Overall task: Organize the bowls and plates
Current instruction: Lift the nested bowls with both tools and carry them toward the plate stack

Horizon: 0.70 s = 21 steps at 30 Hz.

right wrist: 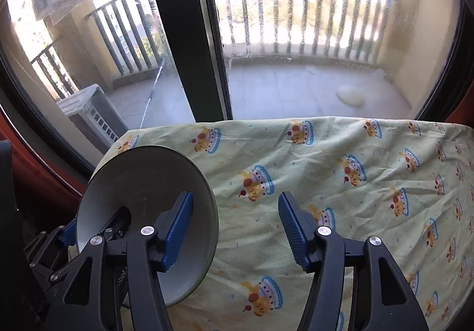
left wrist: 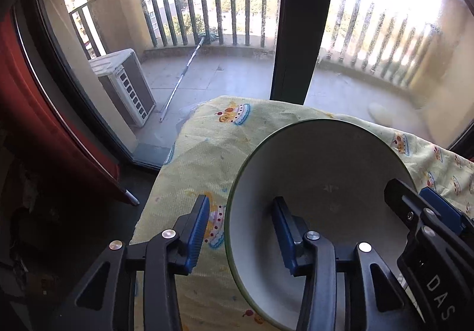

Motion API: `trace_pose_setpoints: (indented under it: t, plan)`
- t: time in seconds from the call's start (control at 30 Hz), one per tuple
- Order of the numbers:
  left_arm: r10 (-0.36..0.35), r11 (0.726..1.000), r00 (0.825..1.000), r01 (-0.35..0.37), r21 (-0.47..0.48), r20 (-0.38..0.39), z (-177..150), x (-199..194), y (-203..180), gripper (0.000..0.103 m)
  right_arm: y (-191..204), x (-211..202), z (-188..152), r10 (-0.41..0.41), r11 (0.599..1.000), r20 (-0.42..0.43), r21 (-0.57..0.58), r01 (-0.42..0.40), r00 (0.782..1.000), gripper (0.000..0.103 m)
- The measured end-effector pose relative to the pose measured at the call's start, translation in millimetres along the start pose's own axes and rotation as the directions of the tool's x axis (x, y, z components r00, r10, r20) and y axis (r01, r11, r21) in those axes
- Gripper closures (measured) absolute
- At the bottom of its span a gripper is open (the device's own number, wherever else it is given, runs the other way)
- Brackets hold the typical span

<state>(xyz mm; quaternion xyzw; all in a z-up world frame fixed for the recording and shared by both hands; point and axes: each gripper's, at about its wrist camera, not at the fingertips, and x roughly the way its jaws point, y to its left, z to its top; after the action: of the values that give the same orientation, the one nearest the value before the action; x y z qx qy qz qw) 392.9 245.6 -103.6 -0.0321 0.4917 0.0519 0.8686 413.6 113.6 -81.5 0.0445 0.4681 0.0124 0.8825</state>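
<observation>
A white bowl with a green rim (left wrist: 314, 171) stands tilted on the yellow cloth-covered table (left wrist: 201, 153). It also shows in the right wrist view (right wrist: 139, 177). My left gripper (left wrist: 241, 230) is open, its jaws either side of the bowl's near rim, one finger inside, one outside. My right gripper (right wrist: 235, 233) is open too, its left finger (right wrist: 177, 227) inside the bowl and its right finger over the cloth (right wrist: 340, 183). The right gripper's fingers (left wrist: 414, 206) show at the bowl's right rim in the left wrist view. No plates are in view.
The table stands against a glass balcony door with a dark frame post (left wrist: 299, 20). Outside are a railing, an air-conditioner unit (left wrist: 124, 85) and a mop pole. A red curtain (left wrist: 35, 112) hangs at the left, past the table's left edge.
</observation>
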Motion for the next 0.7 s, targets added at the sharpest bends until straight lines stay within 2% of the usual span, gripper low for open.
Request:
trace_pose_setpoints:
  t: [0.07, 0.17, 0.2, 0.23, 0.4, 0.7]
  plan:
    - [-0.001, 1.000, 1.000, 0.001, 0.017, 0.012, 0, 0, -3, 0.063, 3, 1, 1, 0.013, 1.000, 0.009, -0.015, -0.012, 1.000, 0.060]
    - [-0.017, 0.999, 1.000, 0.016, 0.032, 0.014, 1, 0, -7, 0.074, 7, 5, 3, 0.062, 0.998, -0.005, -0.023, -0.062, 0.998, 0.074]
    - [-0.013, 0.999, 1.000, 0.012, 0.043, 0.014, 1, -1, -9, 0.078, 9, 7, 3, 0.079, 0.997, -0.017, -0.023, -0.080, 0.997, 0.081]
    - [-0.003, 0.999, 1.000, 0.002, 0.046, 0.018, 1, -1, -10, 0.078, 10, 8, 4, 0.080, 0.996, -0.022, -0.022, -0.081, 0.997, 0.084]
    - [0.004, 0.998, 1.000, -0.004, 0.056, 0.008, 0, -3, -12, 0.078, 9, 7, 3, 0.073, 0.997, -0.036, -0.028, -0.074, 0.997, 0.084]
    - [-0.034, 0.997, 0.999, 0.037, 0.071, -0.031, -18, -13, -30, 0.078, -9, -10, -9, 0.027, 0.999, -0.058, -0.028, -0.029, 0.998, 0.084]
